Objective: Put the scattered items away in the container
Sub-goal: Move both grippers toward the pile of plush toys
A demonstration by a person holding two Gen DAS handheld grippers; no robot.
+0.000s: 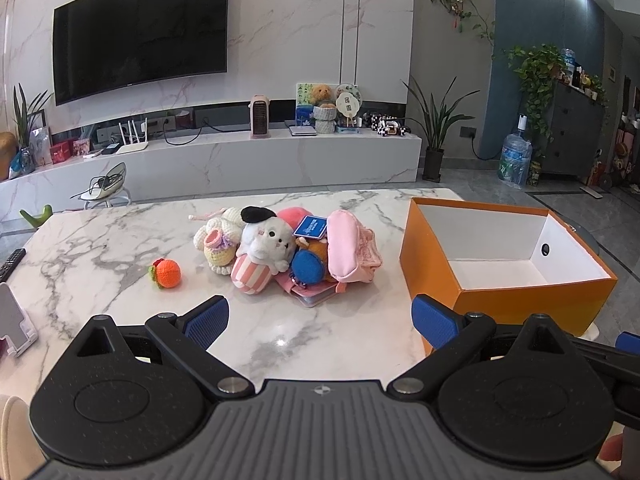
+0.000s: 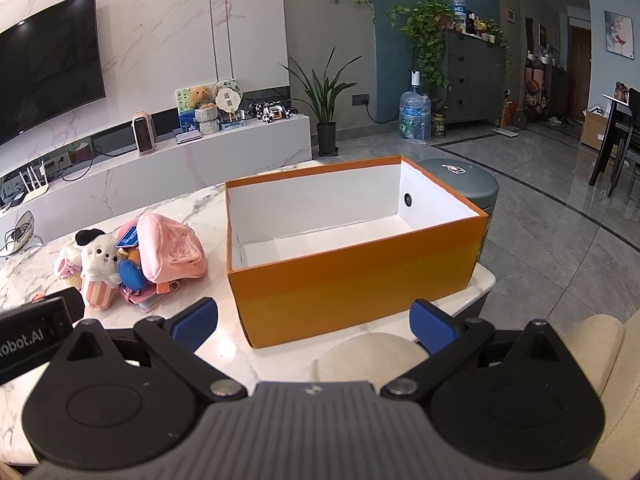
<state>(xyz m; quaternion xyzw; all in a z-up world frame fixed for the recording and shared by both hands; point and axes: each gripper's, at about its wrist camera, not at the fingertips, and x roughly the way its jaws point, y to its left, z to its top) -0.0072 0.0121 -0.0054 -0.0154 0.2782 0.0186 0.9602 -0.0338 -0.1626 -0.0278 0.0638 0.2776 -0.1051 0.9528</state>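
Orange box (image 1: 528, 298) sits at the right end of the marble table (image 1: 100, 264), open top, white inside, nothing in it that I can see. From my right wrist view the orange box (image 2: 352, 284) fills the middle, its near wall facing me, one corner near the table edge.

Toy pile (image 1: 288, 252) lies mid-table, just left of the box, apart from it. In it I see a white plush (image 1: 266, 240) with a black cap, a pink pouch (image 1: 352, 246) leaning on the right side, a blue round pouch (image 1: 308, 266), a striped pink piece (image 1: 251, 274), a cream crochet toy (image 1: 218, 246), and a pink notebook (image 1: 314, 294) underneath at the front. All touching, heaped together. Crochet orange (image 1: 166, 274) sits alone, left of the pile, well apart from it.

My left gripper (image 1: 320, 320) hovers over the near table edge, jaws spread wide, holding nothing. My right gripper (image 2: 314, 322) is in front of the box, jaws also wide apart, nothing between the blue pads (image 2: 198, 320).

Black remote (image 1: 11, 265) at far left edge.
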